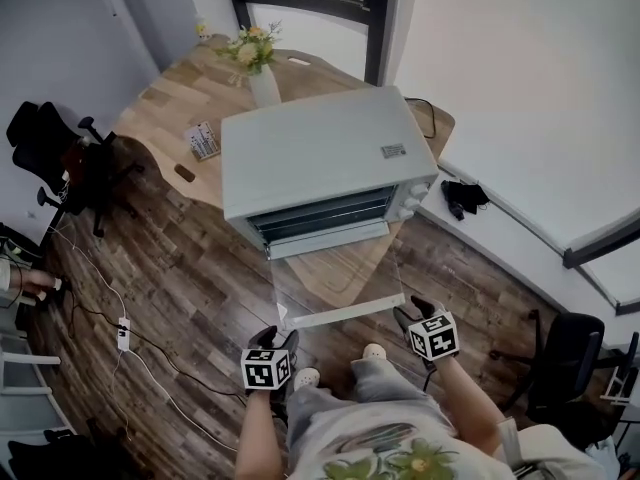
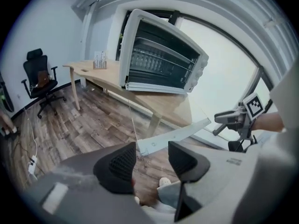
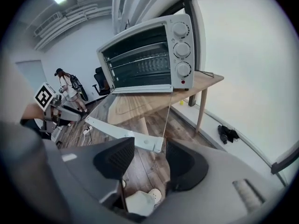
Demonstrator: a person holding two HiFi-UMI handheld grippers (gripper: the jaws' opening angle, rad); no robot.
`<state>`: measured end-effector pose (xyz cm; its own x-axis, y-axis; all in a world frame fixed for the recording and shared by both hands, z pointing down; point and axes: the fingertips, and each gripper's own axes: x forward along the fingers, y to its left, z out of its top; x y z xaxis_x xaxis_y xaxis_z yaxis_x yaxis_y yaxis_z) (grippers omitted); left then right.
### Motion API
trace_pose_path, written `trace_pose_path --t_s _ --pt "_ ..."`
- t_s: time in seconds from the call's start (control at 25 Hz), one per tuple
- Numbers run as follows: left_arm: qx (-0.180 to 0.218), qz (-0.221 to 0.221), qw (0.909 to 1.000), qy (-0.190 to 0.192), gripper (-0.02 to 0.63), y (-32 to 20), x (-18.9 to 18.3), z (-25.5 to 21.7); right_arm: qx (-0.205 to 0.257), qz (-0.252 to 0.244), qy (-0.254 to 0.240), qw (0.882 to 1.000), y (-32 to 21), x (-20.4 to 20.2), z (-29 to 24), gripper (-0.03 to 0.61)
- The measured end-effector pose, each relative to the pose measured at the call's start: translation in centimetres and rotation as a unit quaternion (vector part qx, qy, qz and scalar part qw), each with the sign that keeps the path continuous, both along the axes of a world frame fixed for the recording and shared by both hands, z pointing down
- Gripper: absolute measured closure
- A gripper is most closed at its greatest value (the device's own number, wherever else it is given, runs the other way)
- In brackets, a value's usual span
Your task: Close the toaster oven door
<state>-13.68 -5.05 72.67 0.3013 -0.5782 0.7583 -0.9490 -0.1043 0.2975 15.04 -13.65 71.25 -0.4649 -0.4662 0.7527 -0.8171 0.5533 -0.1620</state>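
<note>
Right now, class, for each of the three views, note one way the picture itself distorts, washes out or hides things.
Head view: the open glass door is nearly see-through, only its pale handle bar shows plainly. Left gripper view: dark round fisheye border; the window is blown out white. Right gripper view: the toaster oven bulges, its straight edges bowed.

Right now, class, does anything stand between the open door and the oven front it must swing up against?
Nothing visible does. The glass door is folded down and open. The racks sit inside the toaster oven, none sticking out past its front.
</note>
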Motion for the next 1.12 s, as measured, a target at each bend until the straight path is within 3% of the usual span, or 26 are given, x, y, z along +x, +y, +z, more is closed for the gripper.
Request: trace_pose_path --t_s 0.32,0.56,0.88,1.12 --pt "-0.027 -0.057 0.9972 0.040 0.402 0.1 -0.8 2.4 -0.064 0.025 -0.052 0.996 -0.6 0.7 2.6 0.363" --pt "-0.011 -0.075 0.9952 0.063 0.403 -0.3 -0.3 2.4 -0.102 0.030 -0.100 0.989 -0.9 0.4 3.4 0.368" --pt "-0.013 -0.089 0.9933 0.072 0.430 -0.3 0.0 2.8 -0.118 0.006 -0.134 0.984 -0.6 -0.6 3.3 0.437" --pt "-0.008 -0.092 0.9932 0.071 0.436 -0.1 0.0 2.6 -0.111 -0.001 -0.132 0.985 -0.3 -0.4 3.1 0.440"
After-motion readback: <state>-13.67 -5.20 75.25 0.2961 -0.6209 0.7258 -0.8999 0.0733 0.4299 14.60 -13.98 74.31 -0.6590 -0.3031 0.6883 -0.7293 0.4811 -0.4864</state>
